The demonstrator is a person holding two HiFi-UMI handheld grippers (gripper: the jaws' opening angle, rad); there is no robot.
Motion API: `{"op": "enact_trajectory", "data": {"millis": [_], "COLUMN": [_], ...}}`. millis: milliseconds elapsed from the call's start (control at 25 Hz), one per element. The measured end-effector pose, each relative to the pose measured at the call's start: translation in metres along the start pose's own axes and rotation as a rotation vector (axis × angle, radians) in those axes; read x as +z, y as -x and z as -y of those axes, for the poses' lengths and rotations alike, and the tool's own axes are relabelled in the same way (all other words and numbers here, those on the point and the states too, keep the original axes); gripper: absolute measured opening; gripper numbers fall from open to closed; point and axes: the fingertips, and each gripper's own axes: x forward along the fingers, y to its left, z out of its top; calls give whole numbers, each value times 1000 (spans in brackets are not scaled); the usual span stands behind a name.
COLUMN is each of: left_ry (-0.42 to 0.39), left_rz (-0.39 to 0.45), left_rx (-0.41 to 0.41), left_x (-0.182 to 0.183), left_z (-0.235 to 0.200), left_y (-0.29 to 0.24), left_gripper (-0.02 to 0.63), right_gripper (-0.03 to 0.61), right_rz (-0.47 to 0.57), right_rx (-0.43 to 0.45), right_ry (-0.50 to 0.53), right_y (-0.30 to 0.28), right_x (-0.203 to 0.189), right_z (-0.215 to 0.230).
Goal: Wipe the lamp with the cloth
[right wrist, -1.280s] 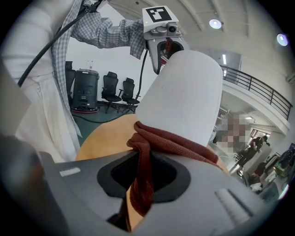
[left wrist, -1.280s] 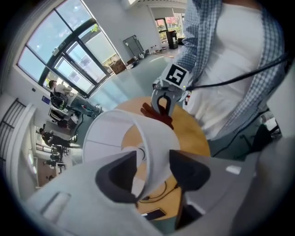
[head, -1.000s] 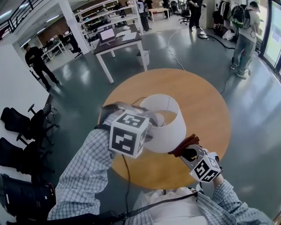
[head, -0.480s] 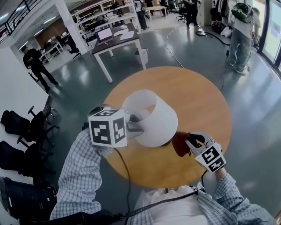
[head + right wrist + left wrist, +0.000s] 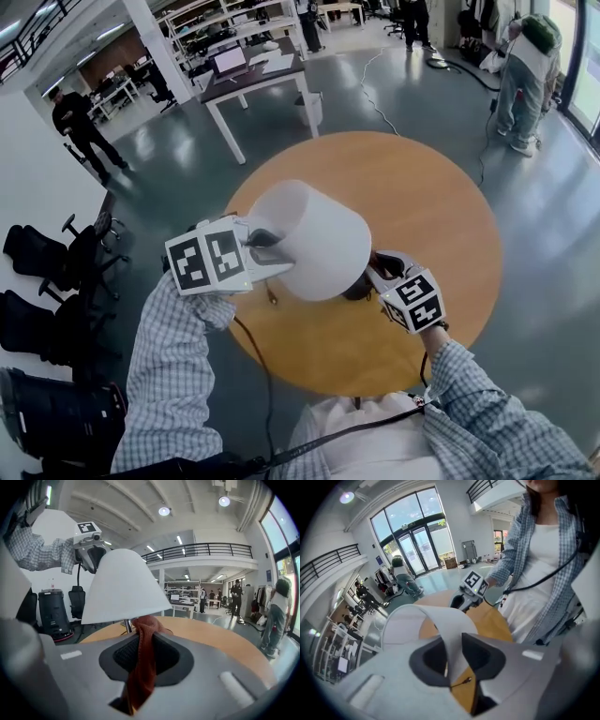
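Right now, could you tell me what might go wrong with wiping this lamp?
The left gripper pinches the thin lampshade wall, so it may crease. That grip alone steadies the lamp; a push from the cloth, bunched in the right gripper, could tip it on the table.

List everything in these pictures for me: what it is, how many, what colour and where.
table: one, round, light wood, centre.
lamp: one, white, near side of the table.
cloth: one, rust-red, hanging between jaws beside the lamp.
desk: one, dark top, white legs, beyond the table.
chairs: several, black, left, by the wall.
people: several, far off in the hall.
left gripper: one, grey, jaws just closed on the lamp's rim.
right gripper: one, grey, jaws shut on the cloth.
sleeves: two, checked, behind the grippers.
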Motion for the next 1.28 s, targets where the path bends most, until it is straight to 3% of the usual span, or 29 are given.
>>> {"op": "enact_trajectory", "data": {"millis": [280,800,960,1280], "left_ry": [5,18,17,13], "left_rz": [3,8,6,-3], "left_rx": [17,22,25,23], "left_x": [2,-1,-1,1], "left_z": [0,-8,-10,-11], "left_y": [1,1,0,0], "left_gripper": [84,89,91,91], "right_gripper": [64,64,64,64], "right_rz": [-58,-333,-257,73], "right_rx": [85,40,35,103], "right_ry": [35,-89,-122,-76], "right_y": [-47,-39,-44,-49], "right_x": [-15,-134,-112,5], "right_z": [-44,-25,-25,-50]}}
